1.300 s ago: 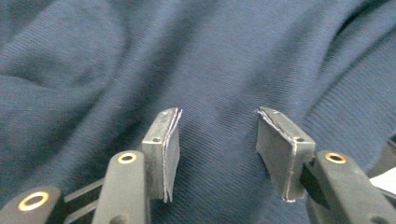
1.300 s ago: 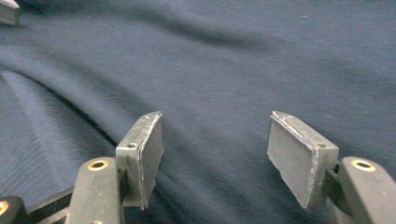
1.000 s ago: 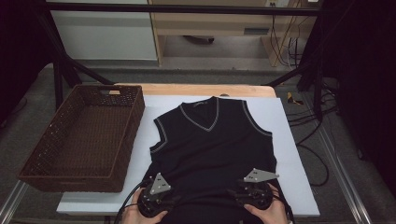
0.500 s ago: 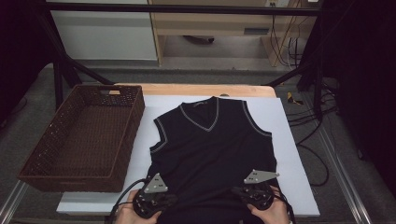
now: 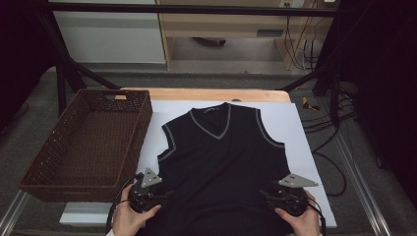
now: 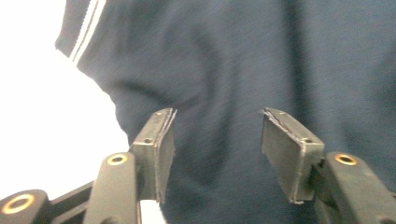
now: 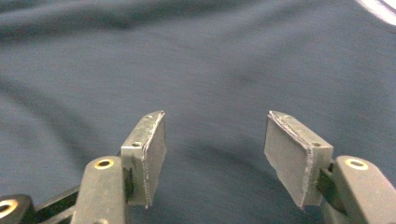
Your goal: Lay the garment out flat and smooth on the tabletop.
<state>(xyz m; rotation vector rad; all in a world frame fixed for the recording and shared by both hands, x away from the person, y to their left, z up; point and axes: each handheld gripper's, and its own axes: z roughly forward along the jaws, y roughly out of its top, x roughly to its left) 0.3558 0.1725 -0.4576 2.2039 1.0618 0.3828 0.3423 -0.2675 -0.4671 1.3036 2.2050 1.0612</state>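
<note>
lying flat, dark vest (image 5: 223, 157), neckline far, hem toward person, long axis front-to-back

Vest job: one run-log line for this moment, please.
vest: flat on table | left gripper: open, just opening, nothing held | right gripper: same

Left gripper (image 5: 164, 192) and right gripper (image 5: 265, 194) low near the front edge, jaws just opened, nothing clamped
</note>
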